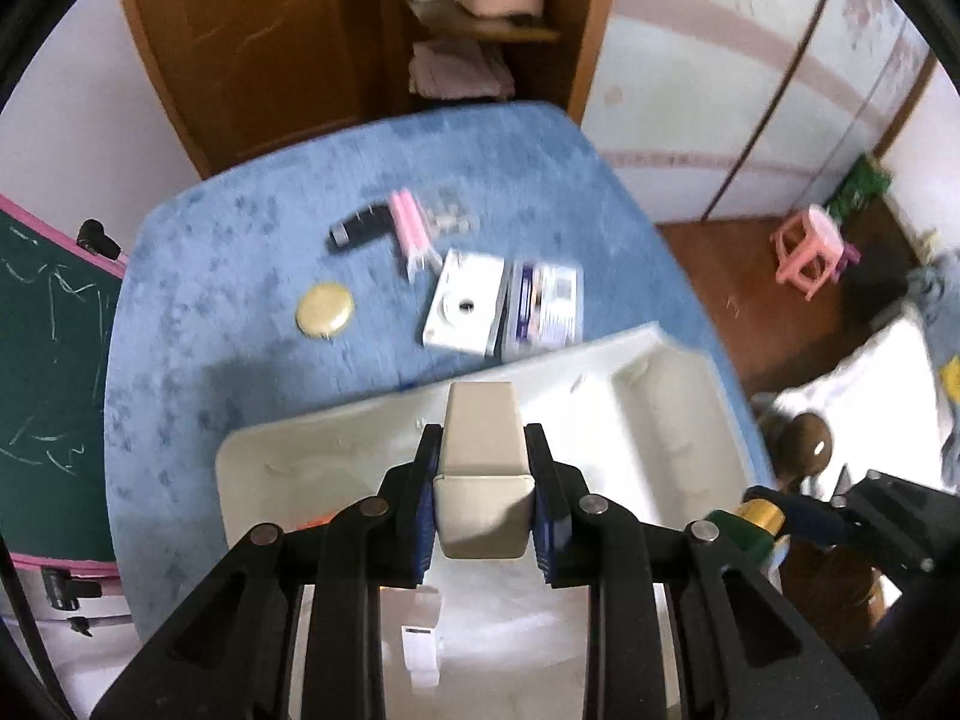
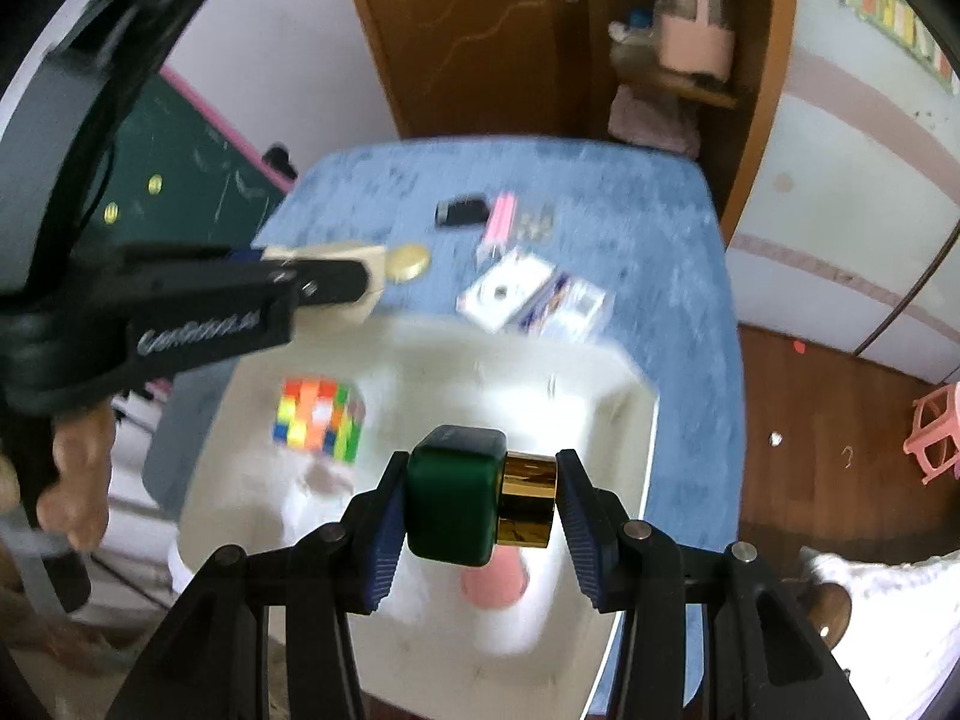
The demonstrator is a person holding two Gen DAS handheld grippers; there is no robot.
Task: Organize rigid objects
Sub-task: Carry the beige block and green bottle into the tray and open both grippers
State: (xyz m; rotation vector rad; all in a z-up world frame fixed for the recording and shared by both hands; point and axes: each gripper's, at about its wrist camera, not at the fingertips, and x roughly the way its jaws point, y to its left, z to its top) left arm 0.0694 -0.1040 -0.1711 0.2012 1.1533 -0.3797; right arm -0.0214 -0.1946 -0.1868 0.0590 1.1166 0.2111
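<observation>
1. The white tray (image 2: pixel 630 414) sits on the near part of the blue-covered table (image 1: pixel 240 300), and both grippers hang over it.
2. The left gripper (image 1: pixel 483 498) is clamped on a beige block (image 1: pixel 480 450) that tapers away from the camera; the blue pads press on both of its sides, above the tray's near part.
3. The right gripper (image 2: pixel 480 504) is clamped on a dark green bottle with a gold cap (image 2: pixel 456 498), held sideways: one pad is on the green base, the other on the cap's end.
4. A multicoloured puzzle cube (image 2: pixel 321 420) lies in the tray's left part. Something pink (image 2: pixel 495 585) shows in the tray below the bottle, too blurred to name.
5. In the right wrist view the left gripper (image 2: pixel 375 279) reaches in from the left with the beige block (image 2: pixel 372 261), and a hand (image 2: pixel 78 480) holds its handle.
6. Beyond the tray on the table lie a white box with a round hole (image 1: pixel 465 303) and, touching it, a blue-and-white printed box (image 1: pixel 546 306).
7. Further back are a round gold lid (image 1: pixel 324 308), a black oblong item (image 1: pixel 360 228), a pink packet (image 1: pixel 408 222) and a small clear packet (image 1: pixel 447 210), blurred.
8. A green chalkboard (image 1: pixel 48 372) stands to the table's left, a wooden door (image 1: pixel 270 30) behind it, and a pink plastic stool (image 1: pixel 810 249) on the floor to the right.
</observation>
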